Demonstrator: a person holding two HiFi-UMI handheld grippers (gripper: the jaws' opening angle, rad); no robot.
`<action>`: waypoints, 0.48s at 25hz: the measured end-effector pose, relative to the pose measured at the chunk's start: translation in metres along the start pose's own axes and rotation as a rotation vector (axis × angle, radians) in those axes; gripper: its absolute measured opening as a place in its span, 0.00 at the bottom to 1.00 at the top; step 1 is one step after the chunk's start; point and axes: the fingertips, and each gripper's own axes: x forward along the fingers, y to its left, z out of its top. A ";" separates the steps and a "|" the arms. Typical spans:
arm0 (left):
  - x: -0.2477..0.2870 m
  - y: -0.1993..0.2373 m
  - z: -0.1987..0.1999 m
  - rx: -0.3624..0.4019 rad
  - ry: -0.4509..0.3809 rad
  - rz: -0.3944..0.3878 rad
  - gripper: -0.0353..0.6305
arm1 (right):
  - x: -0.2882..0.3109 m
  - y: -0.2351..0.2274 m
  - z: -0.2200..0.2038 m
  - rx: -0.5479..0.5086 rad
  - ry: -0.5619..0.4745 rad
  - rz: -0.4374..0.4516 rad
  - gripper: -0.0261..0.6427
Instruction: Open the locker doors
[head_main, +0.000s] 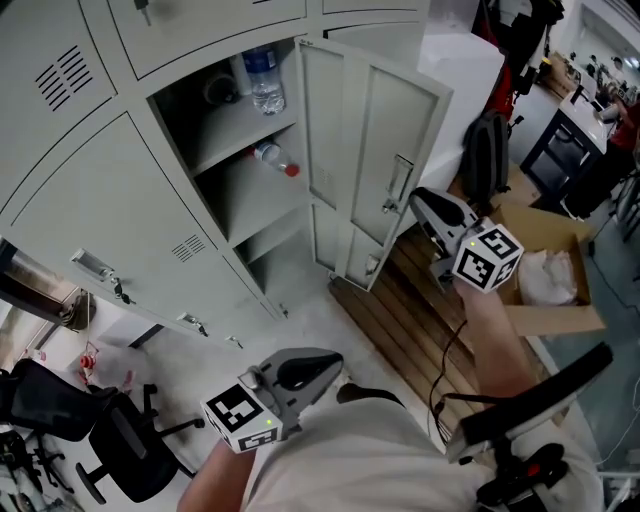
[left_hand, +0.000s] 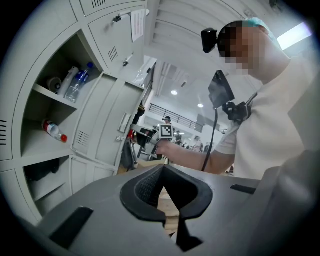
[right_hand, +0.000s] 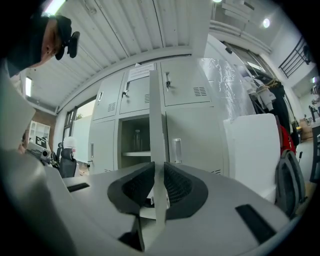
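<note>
**Desk:** Grey lockers (head_main: 100, 190) fill the wall ahead of you. What are you holding?

**Me:** My right claw (right_hand: 157, 186) is partly closed. Its pads press on the free edge of the open door (right_hand: 156, 125), which stands upright between them. The handle (head_main: 398, 185) sits just beside the claw. I think the edge is the better hold, since thin sheet suits flat pads and it lies farthest from the hinge, so the door swings easily.

**Desk:** And the other one?

**Me:** My left claw (left_hand: 162, 192) is low and well back from the door. Its tips are drawn together with nothing between them. I'd say it waits there so the door can swing clear.

**Desk:** What's past the right claw?

**Me:** Beyond it and to its left is the open compartment, with a bottle (right_hand: 136, 140) on the shelf.

**Desk:** Much left to do?

**Me:** Probably. The shut doors (head_main: 120, 215) ahead of the left claw are still latched, so that idle claw looks best placed for them.
</note>
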 end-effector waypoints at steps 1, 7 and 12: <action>0.002 0.001 0.000 0.000 0.001 -0.003 0.07 | 0.000 -0.005 0.000 0.002 -0.002 -0.004 0.13; 0.009 0.010 0.003 -0.006 0.002 -0.009 0.07 | 0.002 -0.035 0.003 -0.028 0.001 -0.034 0.07; 0.012 0.023 0.006 -0.009 0.000 0.006 0.07 | 0.006 -0.052 0.001 -0.029 0.007 -0.024 0.07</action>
